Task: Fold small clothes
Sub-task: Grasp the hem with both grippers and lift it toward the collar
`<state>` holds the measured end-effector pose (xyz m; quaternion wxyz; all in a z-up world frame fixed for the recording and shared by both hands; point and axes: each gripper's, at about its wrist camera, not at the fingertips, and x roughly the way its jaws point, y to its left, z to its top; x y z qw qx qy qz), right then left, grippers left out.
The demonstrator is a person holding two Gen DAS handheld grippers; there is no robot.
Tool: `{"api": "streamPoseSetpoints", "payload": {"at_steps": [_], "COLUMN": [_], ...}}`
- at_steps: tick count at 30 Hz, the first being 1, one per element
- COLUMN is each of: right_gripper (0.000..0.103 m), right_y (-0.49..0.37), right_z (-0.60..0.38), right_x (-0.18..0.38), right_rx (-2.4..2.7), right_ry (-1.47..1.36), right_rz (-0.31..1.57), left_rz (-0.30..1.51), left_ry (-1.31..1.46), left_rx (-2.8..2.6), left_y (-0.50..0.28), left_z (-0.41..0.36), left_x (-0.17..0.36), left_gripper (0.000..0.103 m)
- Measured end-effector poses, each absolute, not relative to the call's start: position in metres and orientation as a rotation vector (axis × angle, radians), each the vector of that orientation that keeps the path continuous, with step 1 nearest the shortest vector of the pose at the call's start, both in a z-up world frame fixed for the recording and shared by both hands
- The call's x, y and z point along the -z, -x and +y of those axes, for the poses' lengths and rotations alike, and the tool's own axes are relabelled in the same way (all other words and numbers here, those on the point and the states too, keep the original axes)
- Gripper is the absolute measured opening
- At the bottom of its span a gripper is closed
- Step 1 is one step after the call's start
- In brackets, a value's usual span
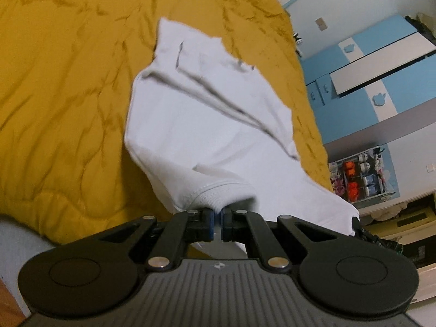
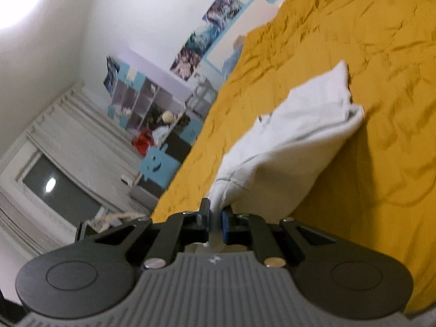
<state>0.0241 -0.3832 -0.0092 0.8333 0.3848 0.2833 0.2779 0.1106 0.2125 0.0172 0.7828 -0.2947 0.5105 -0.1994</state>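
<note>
Your left claw (image 1: pixel 217 224) is pinched tight on a stitched hem of the white garment (image 1: pixel 207 125), its blue pads (image 1: pixel 209 224) nearly meeting with cloth squeezed between them. Your right claw (image 2: pixel 216 227) is likewise clamped on a thin bunch of the same white garment (image 2: pixel 294 141), a strip of fabric trapped between its pads (image 2: pixel 225 227).

From both claws the garment stretches away and sags down to the yellow bedspread (image 1: pixel 68 87), where its far end rests. In the left view the far corner of the cloth reaches your right claw at the picture's right edge.

Your left claw tips steeply down toward the bed; your right points closer to level, rolled so the room looks slanted.

Soft, smooth knit cloth, with loose folds and a ribbed edge. The bedspread is quilted, creased and mustard-coloured. Blue and white cupboards (image 1: pixel 381 62) stand beyond the bed.
</note>
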Motion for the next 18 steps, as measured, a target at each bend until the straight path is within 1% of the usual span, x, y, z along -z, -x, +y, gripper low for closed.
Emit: {"api": "streamPoseSetpoints", "payload": {"at_steps": [4, 7, 10, 18], "right_gripper": [0.003, 0.003, 0.003, 0.003], "right_y": [-0.036, -0.052, -0.074, -0.149], "right_z": [-0.388, -0.386, -0.385, -0.397], "right_x": [0.006, 0.005, 0.0, -0.022], "right_rx": [-0.602, -0.613, -0.623, -0.594], "right_ry": [-0.905, -0.955, -0.934, -0.852], "right_rz": [0.532, 0.516, 0.504, 0.463], "left_rz": [1.059, 1.01, 0.993, 1.019], "left_ry": [0.607, 0.629, 0.641, 0.631], "left_rx": [0.426, 0.448, 0.443, 0.369], "left_y": [-0.127, -0.145, -0.17, -0.243], "left_z": [0.207, 0.205, 0.202, 0.199], "left_x": [-0.036, -0.047, -0.052, -0.056], "left_gripper": [0.003, 0.003, 0.003, 0.003]}}
